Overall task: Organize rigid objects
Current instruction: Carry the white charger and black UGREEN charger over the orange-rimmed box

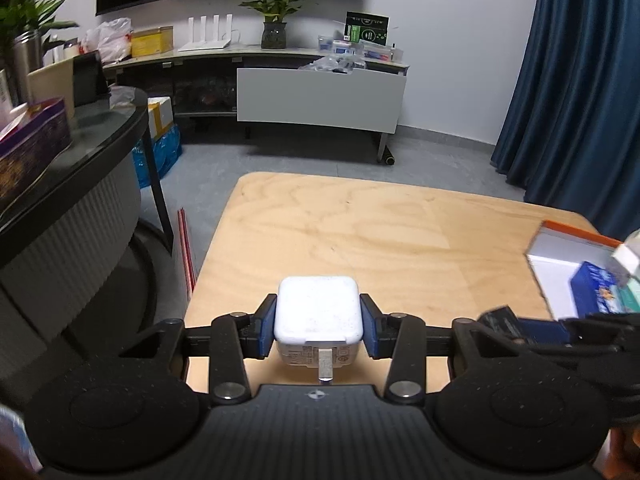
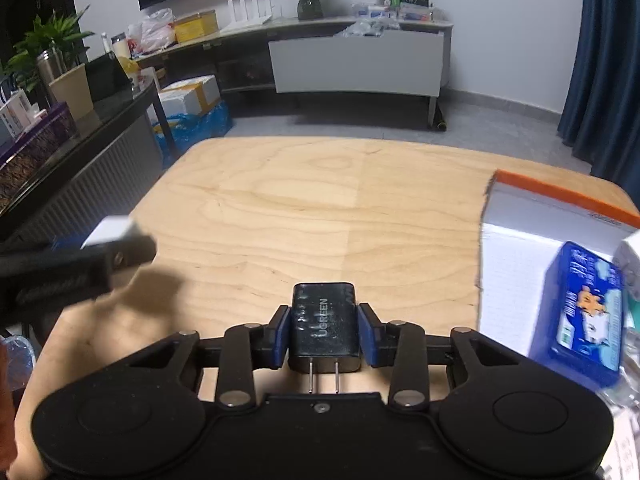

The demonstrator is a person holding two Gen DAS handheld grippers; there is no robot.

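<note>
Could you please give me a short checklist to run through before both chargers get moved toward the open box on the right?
1. Left claw clamps the white charger on both sides: ok.
2. Right claw clamps the black charger on both sides: ok.
3. Both chargers' prongs point back at the cameras, away from the pads: ok.
4. Wooden table between the claws and the box is bare: ok.
5. Open box has free white floor beside the blue pack: ok.
6. Chargers lifted off the table: cannot tell.
</note>
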